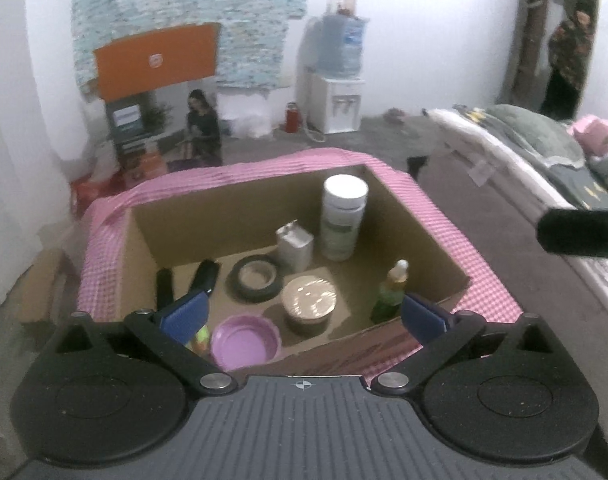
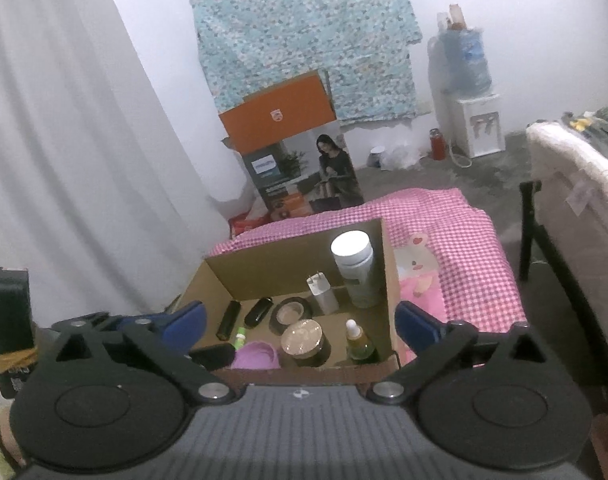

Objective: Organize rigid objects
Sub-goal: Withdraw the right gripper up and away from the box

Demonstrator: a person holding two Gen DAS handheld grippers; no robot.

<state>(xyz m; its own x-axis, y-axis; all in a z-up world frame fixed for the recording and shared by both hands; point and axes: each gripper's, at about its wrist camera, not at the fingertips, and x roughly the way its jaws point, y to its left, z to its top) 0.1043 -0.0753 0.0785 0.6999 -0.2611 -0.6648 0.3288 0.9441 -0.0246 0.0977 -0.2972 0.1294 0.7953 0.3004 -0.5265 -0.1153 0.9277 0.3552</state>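
A water dispenser [image 2: 477,130] is seen far right, an orange-topped carton [image 2: 300,152] beside a curtain [image 2: 64,140] left.

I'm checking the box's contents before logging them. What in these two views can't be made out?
- Left wrist view: small green item, mostly hidden behind the left gripper finger.
- Right wrist view: purple bowl, lower part cut off by the cardboard box front wall.
- Both views: label on the tall white-capped bottle, blurred, unreadable.

Left claw [image 1: 302,312] with blue pads, black linkage arms, silver screws, round black discs, ribbed grey body, small crosshair mark, right claw [image 2: 300,322] alike.
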